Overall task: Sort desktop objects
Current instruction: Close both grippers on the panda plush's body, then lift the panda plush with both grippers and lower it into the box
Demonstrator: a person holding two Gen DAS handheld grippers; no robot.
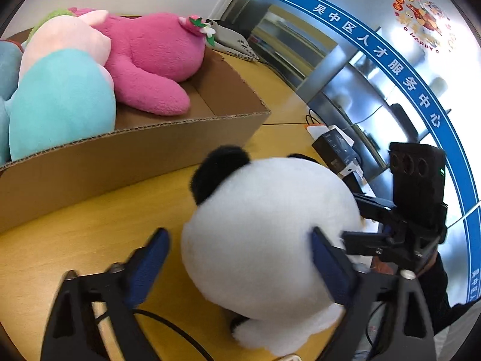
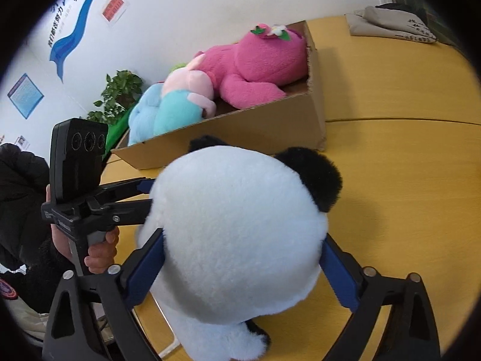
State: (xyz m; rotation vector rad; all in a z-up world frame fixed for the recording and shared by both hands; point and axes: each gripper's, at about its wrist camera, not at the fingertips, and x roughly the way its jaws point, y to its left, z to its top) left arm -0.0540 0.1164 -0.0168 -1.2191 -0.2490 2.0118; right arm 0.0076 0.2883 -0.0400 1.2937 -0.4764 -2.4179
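Observation:
A white panda plush [image 1: 264, 234] with black ears sits on the yellow table [image 1: 105, 225]. My left gripper [image 1: 239, 233] straddles it. The right blue pad [image 1: 327, 264] touches the fur, while the left pad [image 1: 150, 264] stands a little clear of it, so this gripper is open. My right gripper [image 2: 243, 237] has both blue pads against the sides of the panda's [image 2: 234, 225] head, shut on it. Each gripper also shows in the other's view, the right gripper [image 1: 357, 222] and the left gripper [image 2: 148, 194], both at the plush's side.
Behind the panda stands an open cardboard box [image 1: 135, 156] [image 2: 240, 138] holding a pink plush [image 1: 150, 51] [image 2: 255, 60], a teal plush [image 1: 60, 99] and others. A grey bag [image 2: 390, 24] lies at the far table edge. Small black boxes [image 1: 336, 147] and a potted plant [image 2: 120, 90] sit nearby.

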